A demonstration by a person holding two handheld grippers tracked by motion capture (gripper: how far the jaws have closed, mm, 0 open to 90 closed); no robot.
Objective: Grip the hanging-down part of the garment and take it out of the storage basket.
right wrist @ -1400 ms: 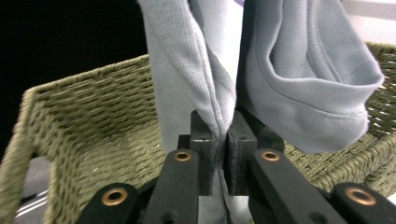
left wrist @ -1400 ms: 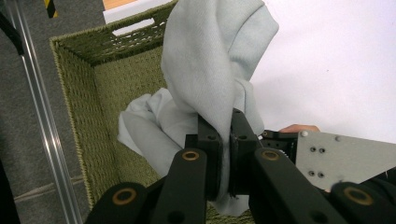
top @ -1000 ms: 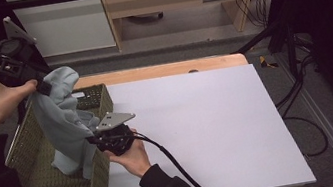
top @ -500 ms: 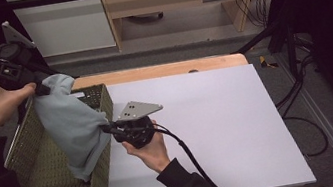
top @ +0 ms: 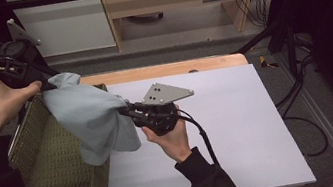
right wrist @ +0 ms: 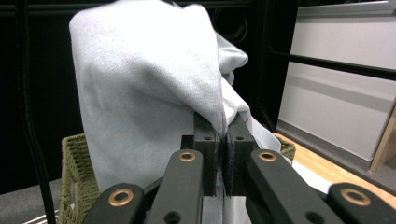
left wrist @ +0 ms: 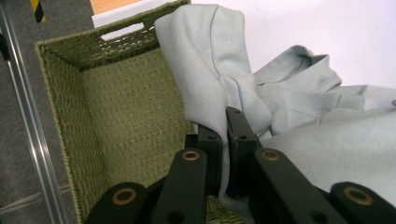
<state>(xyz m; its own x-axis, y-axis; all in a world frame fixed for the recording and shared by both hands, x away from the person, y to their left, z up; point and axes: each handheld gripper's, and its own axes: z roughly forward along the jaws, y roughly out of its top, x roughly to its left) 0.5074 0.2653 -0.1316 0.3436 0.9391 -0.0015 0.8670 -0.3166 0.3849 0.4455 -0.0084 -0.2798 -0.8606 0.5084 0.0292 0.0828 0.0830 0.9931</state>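
Both my grippers, left (top: pixel 49 84) and right (top: pixel 124 111), pinch the grey garment (top: pixel 90 120); its hem may snag the basket (top: pixel 51 177) rim and slip free.

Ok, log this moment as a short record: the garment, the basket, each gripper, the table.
garment: pale grey-blue garment, lifted and stretched between both grippers, its lower end hanging over the basket
basket: green woven basket, at the table's left edge; inside looks empty in the left gripper view
left gripper: shut on the garment's upper end, above the basket
right gripper: shut on the garment's other end, over the table
table: white tabletop
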